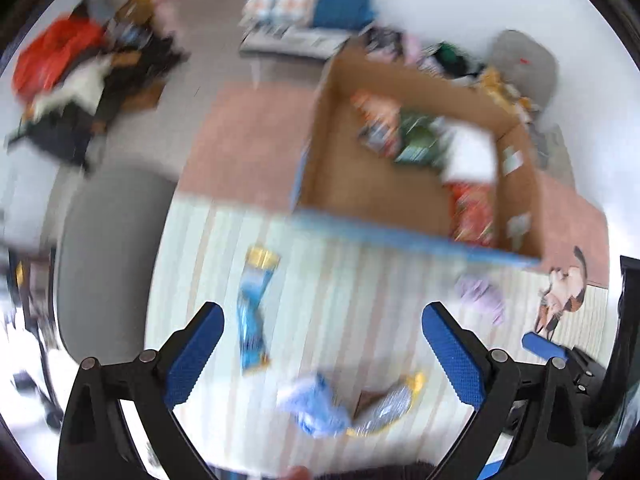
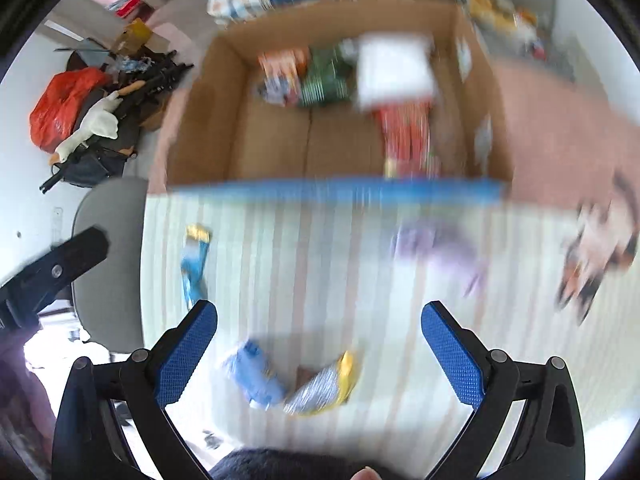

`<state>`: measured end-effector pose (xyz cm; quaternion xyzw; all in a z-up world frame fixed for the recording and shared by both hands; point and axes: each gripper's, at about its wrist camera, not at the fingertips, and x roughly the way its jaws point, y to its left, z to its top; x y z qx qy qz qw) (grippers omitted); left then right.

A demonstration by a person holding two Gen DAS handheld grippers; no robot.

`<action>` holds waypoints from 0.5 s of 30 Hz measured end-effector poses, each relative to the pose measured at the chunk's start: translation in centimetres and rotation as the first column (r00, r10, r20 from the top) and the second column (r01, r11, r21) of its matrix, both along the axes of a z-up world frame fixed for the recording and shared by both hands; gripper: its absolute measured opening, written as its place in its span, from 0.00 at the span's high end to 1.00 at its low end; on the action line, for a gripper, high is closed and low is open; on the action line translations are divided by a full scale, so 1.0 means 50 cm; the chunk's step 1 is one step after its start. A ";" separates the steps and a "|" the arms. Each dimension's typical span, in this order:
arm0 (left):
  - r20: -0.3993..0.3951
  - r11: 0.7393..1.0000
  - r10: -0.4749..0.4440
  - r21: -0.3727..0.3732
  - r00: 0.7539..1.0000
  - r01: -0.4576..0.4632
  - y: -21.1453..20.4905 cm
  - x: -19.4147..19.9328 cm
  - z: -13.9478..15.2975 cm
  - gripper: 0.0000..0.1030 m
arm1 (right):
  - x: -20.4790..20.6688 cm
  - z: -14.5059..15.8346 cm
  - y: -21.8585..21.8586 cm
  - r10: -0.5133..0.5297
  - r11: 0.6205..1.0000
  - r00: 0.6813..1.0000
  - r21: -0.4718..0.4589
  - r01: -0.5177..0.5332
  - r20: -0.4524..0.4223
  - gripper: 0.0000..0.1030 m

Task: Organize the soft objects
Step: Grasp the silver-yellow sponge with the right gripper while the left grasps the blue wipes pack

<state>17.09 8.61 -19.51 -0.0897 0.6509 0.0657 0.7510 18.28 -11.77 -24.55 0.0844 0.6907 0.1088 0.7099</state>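
I hold both the left gripper (image 1: pixel 322 354) and right gripper (image 2: pixel 319 350) spread wide, holding nothing, above 2 packets (image 2: pixel 292 384) near the striped cloth's (image 2: pixel 360 280) front edge; the box (image 2: pixel 276 148) sits behind.

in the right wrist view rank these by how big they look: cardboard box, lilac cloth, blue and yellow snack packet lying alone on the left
1. cardboard box, by far the largest
2. lilac cloth
3. blue and yellow snack packet, narrowest

The cloth is smeared by blur, so its lead over the packet is uncertain.
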 end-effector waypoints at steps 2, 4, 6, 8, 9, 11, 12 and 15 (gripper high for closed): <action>-0.060 0.999 0.030 0.012 0.998 -0.029 0.017 -0.047 -0.048 0.01 | -0.050 -0.061 -0.003 -0.023 0.999 0.995 0.025 0.025 -0.099 0.00; -0.120 0.998 0.051 0.045 0.991 -0.046 0.030 -0.101 -0.103 0.04 | -0.095 -0.131 -0.003 -0.043 0.996 0.973 0.067 0.059 -0.227 0.00; -0.187 0.997 0.077 0.018 0.979 -0.075 0.035 -0.147 -0.155 0.20 | -0.145 -0.206 0.002 -0.067 0.988 0.931 0.107 0.112 -0.358 0.00; -0.257 0.993 0.096 -0.038 0.962 -0.110 0.035 -0.186 -0.202 0.28 | -0.179 -0.260 0.013 -0.080 0.985 0.902 0.107 0.137 -0.425 0.00; -0.289 0.991 0.100 -0.058 0.952 -0.122 0.034 -0.202 -0.226 0.29 | -0.193 -0.282 0.018 -0.089 0.983 0.888 0.105 0.152 -0.450 0.01; -0.318 0.989 0.105 -0.069 0.942 -0.133 0.032 -0.214 -0.250 0.29 | -0.212 -0.315 0.027 -0.107 0.977 0.870 0.111 0.182 -0.481 0.05; -0.333 0.988 0.104 -0.077 0.937 -0.137 0.031 -0.220 -0.263 0.29 | -0.216 -0.329 0.031 -0.115 0.976 0.865 0.109 0.191 -0.488 0.06; -0.360 0.982 0.119 -0.095 0.925 -0.163 0.033 -0.227 -0.289 0.28 | -0.215 -0.354 0.042 -0.117 0.985 0.871 0.056 0.163 -0.477 0.30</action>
